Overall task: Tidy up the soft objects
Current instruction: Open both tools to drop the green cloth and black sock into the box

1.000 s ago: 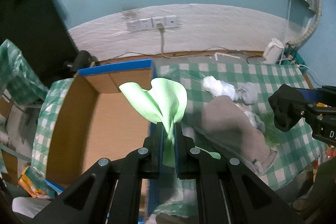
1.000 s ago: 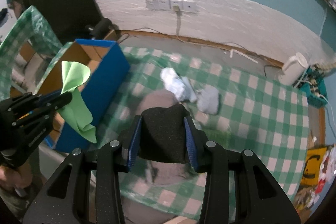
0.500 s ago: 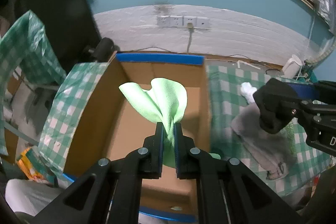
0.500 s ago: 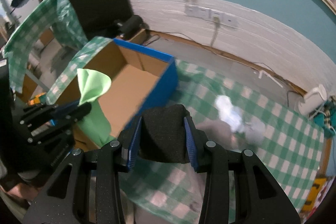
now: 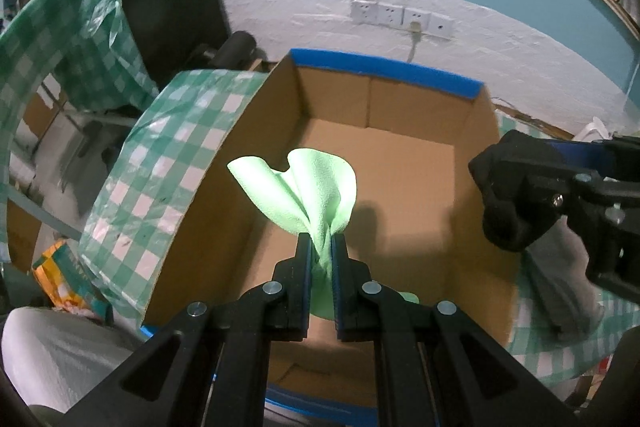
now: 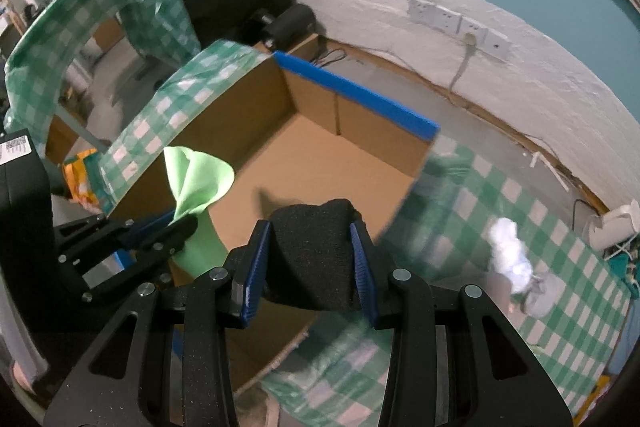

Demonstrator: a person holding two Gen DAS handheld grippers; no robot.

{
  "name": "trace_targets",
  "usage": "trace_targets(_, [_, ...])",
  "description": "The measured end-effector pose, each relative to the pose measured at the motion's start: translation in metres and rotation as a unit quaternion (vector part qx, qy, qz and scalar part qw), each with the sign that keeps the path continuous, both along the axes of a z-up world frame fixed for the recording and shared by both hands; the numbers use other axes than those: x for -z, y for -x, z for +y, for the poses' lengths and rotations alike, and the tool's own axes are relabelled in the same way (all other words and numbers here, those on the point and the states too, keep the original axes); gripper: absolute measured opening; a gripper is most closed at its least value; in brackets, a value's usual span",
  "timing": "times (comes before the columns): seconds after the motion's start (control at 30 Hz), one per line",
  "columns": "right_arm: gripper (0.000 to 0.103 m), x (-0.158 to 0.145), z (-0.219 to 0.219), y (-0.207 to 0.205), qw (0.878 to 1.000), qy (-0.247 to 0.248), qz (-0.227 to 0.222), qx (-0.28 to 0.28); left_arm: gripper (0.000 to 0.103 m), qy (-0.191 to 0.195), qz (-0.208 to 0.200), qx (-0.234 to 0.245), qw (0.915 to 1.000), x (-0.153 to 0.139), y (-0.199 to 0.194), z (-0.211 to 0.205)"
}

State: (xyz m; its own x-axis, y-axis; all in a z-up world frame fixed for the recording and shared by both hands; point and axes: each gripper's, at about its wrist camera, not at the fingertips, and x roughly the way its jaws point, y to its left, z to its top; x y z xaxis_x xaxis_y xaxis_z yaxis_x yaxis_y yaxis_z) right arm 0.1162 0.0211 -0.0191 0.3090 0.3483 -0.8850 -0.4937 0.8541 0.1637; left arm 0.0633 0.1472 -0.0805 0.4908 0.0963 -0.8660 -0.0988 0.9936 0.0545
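Left gripper (image 5: 321, 241): you are pinching a light green cloth (image 5: 308, 187) between its fingers, which are pressing together on the bunched fabric. The cloth is fanning out above the fingertips and a tail is hanging below them.
Green cloth position: it is hanging in the air over the open cardboard box (image 5: 400, 187), above the near-left part of the box floor, not touching it. In the right wrist view the same cloth (image 6: 198, 179) is sitting at the box's near-left wall.
Right gripper (image 6: 312, 255): you are clamping a black knitted cloth (image 6: 316, 251) between the blue pads; the fingers are standing partly apart, held that way by the thick bundle between them.
Black cloth position: it is hovering over the box's near-right edge. From the left wrist view the bundle (image 5: 508, 195) is showing just beside the box's right wall.
Box: it is standing open with a blue strip along its far rim, and its brown floor is lying bare.
Table: a green-and-white checked tablecloth (image 6: 520, 227) is covering it to the right of the box.
Still on the table: a white-and-blue crumpled cloth (image 6: 512, 259) is lying well apart from the box, with a pale grey one (image 6: 540, 295) touching it, and a grey cloth (image 5: 568, 267) is lying just beside the box.
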Motion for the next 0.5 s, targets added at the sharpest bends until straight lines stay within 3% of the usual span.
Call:
trace_targets(0.07, [0.040, 0.006, 0.007, -0.001, 1.000, 0.000, 0.010, -0.007, 0.013, -0.003, 0.007, -0.007, 0.9999, 0.005, -0.001, 0.005])
trace_targets(0.17, [0.041, 0.011, 0.013, -0.004, 1.000, 0.003, 0.017, -0.009, 0.036, -0.001, 0.019, -0.019, 0.9996, 0.011, -0.002, 0.010])
trace_targets(0.2, [0.041, 0.011, 0.013, -0.003, 1.000, 0.006, 0.013, -0.008, 0.039, 0.001, 0.023, -0.020, 0.9995, 0.012, -0.002, 0.011])
trace_targets(0.27, [0.051, 0.011, 0.014, -0.004, 1.000, 0.009, 0.012, -0.010, 0.040, -0.004, 0.022, -0.024, 0.9995, 0.013, -0.002, 0.013])
trace_targets(0.43, [0.059, 0.005, 0.002, -0.003, 1.000, 0.009, 0.002, 0.003, 0.062, -0.003, 0.012, -0.023, 0.9996, 0.008, -0.001, 0.012])
trace_targets(0.5, [0.064, 0.003, -0.007, -0.002, 1.000, 0.009, -0.002, 0.012, 0.063, -0.007, 0.008, -0.022, 0.9997, 0.005, -0.001, 0.009])
